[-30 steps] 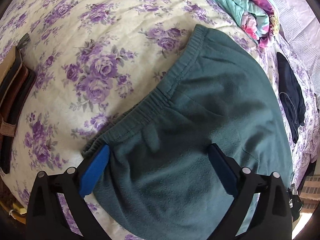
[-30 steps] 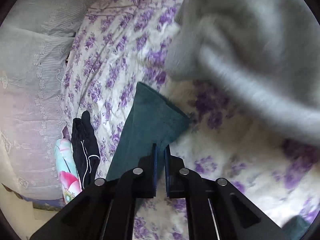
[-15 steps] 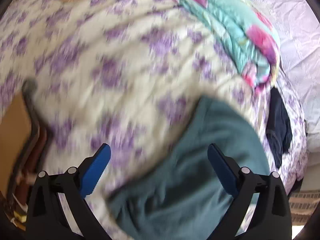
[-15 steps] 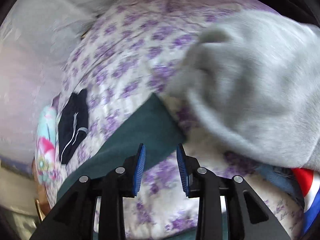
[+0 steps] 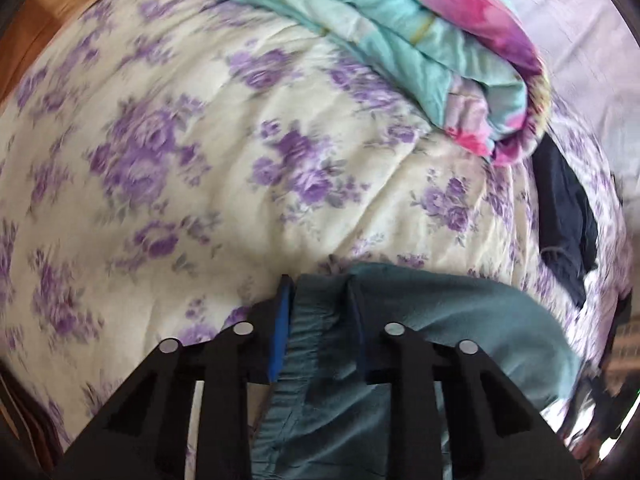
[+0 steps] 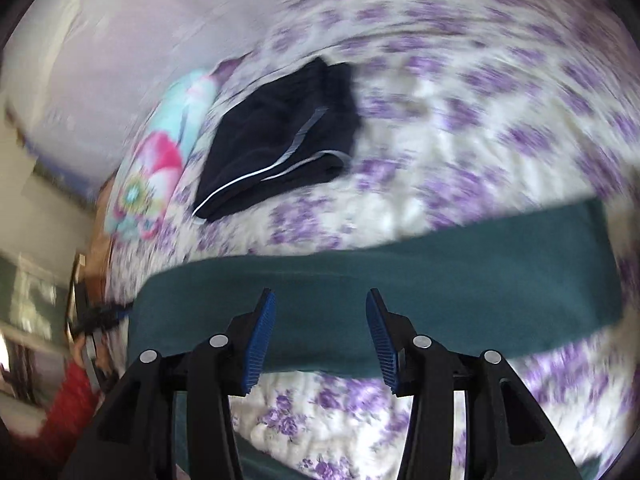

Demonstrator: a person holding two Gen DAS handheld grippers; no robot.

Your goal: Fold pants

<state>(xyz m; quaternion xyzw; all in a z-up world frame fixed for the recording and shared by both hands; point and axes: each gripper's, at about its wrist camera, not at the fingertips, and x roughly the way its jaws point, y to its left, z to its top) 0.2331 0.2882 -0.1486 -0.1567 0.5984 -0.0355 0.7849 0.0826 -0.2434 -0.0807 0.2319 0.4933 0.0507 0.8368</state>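
Observation:
The teal fleece pants point(image 5: 460, 320) lie on a floral bedspread point(image 5: 200, 160). My left gripper point(image 5: 318, 300) is shut on the elastic waistband of the pants, which bunches between its blue pads. In the right wrist view a long teal leg point(image 6: 420, 280) stretches flat across the bed. My right gripper point(image 6: 320, 312) is open and empty just above that leg, near its nearer edge.
A folded turquoise and pink quilt point(image 5: 400, 40) lies at the far right of the bed; it also shows in the right wrist view point(image 6: 160, 152). Folded dark navy pants point(image 6: 280, 136) with a white stripe lie beyond the teal leg. A wooden floor edge point(image 5: 32, 28) shows far left.
My left gripper, open a second ago over the waistband, has closed on it. My right gripper has let go of the leg cuff, opened and swung over the middle of the leg.

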